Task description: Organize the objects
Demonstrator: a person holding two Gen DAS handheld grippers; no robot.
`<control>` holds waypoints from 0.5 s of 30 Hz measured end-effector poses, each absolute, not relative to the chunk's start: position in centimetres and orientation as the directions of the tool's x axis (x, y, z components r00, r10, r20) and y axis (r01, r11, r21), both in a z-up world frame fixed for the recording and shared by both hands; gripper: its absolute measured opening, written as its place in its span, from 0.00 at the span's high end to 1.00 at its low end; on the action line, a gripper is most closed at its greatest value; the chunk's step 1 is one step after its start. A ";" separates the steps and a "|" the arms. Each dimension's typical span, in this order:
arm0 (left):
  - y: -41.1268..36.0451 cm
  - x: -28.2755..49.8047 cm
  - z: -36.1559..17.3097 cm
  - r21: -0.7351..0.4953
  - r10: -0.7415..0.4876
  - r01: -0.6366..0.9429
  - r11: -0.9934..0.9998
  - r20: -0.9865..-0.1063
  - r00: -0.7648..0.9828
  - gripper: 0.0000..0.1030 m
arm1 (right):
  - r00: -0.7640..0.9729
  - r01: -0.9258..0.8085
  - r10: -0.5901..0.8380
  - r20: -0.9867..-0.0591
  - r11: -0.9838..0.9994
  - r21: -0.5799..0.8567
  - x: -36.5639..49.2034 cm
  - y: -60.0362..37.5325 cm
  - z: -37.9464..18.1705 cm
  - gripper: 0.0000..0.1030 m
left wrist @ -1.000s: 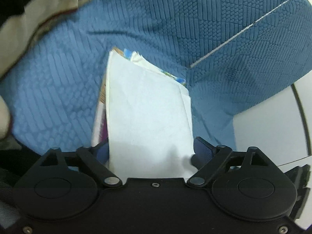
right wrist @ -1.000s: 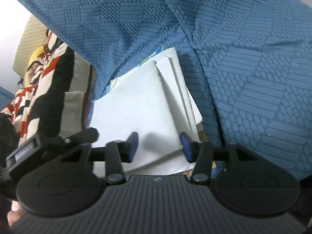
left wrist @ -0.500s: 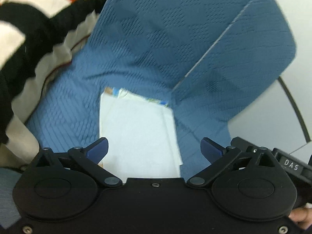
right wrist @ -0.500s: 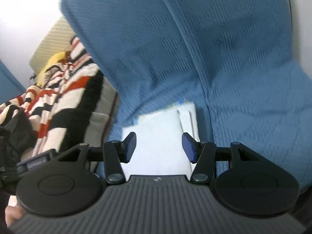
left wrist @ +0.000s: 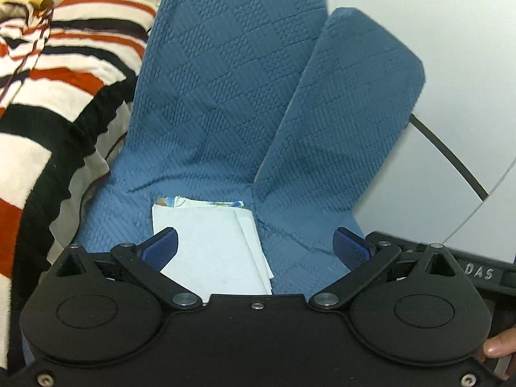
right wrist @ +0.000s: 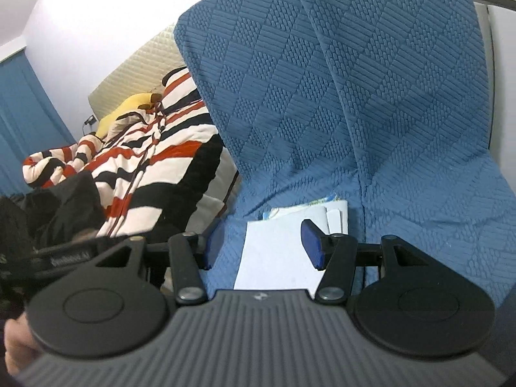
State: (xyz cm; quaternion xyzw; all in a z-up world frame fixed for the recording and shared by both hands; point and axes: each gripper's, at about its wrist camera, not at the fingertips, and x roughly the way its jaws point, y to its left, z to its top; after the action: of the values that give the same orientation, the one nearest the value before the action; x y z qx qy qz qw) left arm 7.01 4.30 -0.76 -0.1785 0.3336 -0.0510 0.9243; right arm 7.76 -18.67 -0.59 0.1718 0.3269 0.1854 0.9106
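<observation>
Left gripper (left wrist: 256, 245): spread wide, nothing between the blue pads (left wrist: 161, 246), no contact with anything. It hangs above the stack of papers (left wrist: 213, 248), pointing down at it at an angle.

Right gripper (right wrist: 262, 245): about half open, also empty. Its pads (right wrist: 311, 246) are clear of the paper; in this view the right pad overlaps the sheet's upper right corner, the left pad sits over bare blue fabric.

Stack of papers (right wrist: 277, 254): lying flat on the seat of the blue chair (left wrist: 225, 96), pushed back to where the seat meets the backrest. Top sheet is plain white. Under it a few more white sheets are fanned out slightly to the right, and a colour-printed edge sticks out at the back. Stack is not squared up.

Blue chair (right wrist: 354, 96) has a textured checker-pattern cover; a second padded panel (left wrist: 342, 113) stands at an angle just right of the backrest in the left view.

Left of the chair: a red, white and black striped blanket (right wrist: 154, 161) heaped up, touching the chair's side. A yellow item (right wrist: 129, 106) sits behind it, can't tell what. Cream quilted panel (right wrist: 138, 61) against the wall.

Part of a fingertip (left wrist: 498, 348) shows at the lower right edge of the left view.
</observation>
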 end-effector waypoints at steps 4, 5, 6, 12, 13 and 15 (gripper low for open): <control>3.2 5.2 0.2 -0.365 -0.221 -0.010 0.931 -0.585 0.780 0.01 | 0.717 -0.224 0.437 -0.543 0.882 0.414 5.8 -18.7 -0.9 0.46; 3.0 4.8 0.3 -0.363 -0.219 -0.010 0.932 -0.583 0.782 0.01 | 0.719 -0.217 0.425 -0.550 0.889 0.403 5.4 -18.8 -1.0 0.46; 2.9 4.4 0.4 -0.361 -0.216 -0.011 0.932 -0.582 0.784 0.01 | 0.718 -0.215 0.418 -0.556 0.893 0.394 5.0 -18.7 -1.2 0.46; 2.2 2.3 0.5 -0.388 -0.213 -0.038 0.921 -0.581 0.786 0.01 | 0.710 -0.186 0.387 -0.589 0.909 0.372 3.2 -18.7 -2.3 0.46; 2.1 2.0 0.4 -0.388 -0.208 -0.044 0.921 -0.583 0.786 0.01 | 0.711 -0.177 0.378 -0.593 0.913 0.369 3.0 -18.7 -2.4 0.46; 2.0 1.6 0.2 -0.381 -0.200 -0.048 0.923 -0.586 0.785 0.01 | 0.711 -0.163 0.368 -0.599 0.915 0.368 2.7 -18.9 -2.6 0.42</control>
State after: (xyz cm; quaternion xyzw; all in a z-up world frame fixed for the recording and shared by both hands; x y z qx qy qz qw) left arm 1.56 1.96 0.18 -0.1913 0.3250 -0.0411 0.9253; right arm 2.69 -18.91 -2.57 0.1454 0.3513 0.1453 0.9134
